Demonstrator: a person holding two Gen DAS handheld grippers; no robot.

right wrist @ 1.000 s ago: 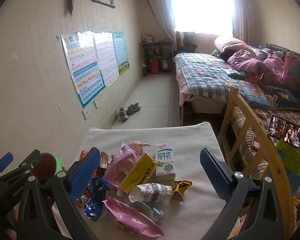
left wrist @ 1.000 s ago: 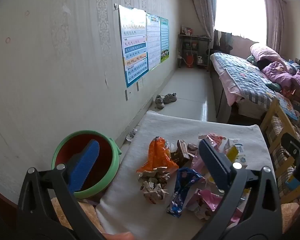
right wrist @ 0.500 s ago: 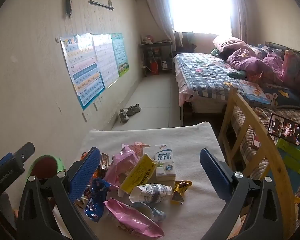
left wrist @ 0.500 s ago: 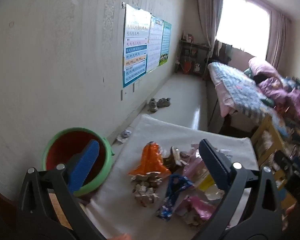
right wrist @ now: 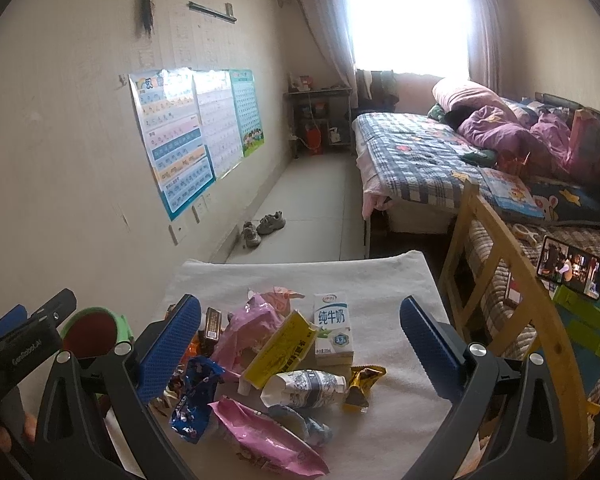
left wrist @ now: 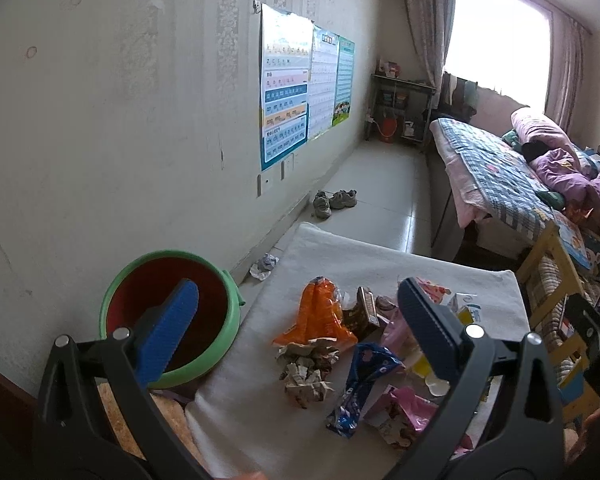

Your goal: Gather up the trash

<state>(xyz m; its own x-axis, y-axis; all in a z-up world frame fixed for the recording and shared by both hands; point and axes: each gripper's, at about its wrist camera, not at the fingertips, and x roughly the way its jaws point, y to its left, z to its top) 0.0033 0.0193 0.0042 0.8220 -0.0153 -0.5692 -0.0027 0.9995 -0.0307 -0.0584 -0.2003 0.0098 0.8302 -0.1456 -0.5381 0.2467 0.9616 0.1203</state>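
Observation:
Several pieces of trash lie on a white cloth-covered table (left wrist: 380,256): an orange wrapper (left wrist: 318,318), crumpled paper (left wrist: 306,372), a blue wrapper (left wrist: 360,388), a pink bag (right wrist: 260,438), a white milk carton (right wrist: 333,328), a yellow packet (right wrist: 280,348). A green bin with a red inside (left wrist: 168,312) stands left of the table. My left gripper (left wrist: 296,332) hovers open over the bin's edge and the pile. My right gripper (right wrist: 300,346) is open above the pile, holding nothing.
A wall with posters (left wrist: 296,96) runs along the left. Shoes (right wrist: 264,226) sit on the floor beyond the table, and a paper scrap (left wrist: 264,266) lies by the wall. A bed (right wrist: 420,152) and a wooden chair (right wrist: 496,264) with a phone (right wrist: 572,268) stand to the right.
The left wrist view swung and tilted briefly, then steadied closer to the bin. The right gripper has barely moved. Both stay open and the trash lies as before.

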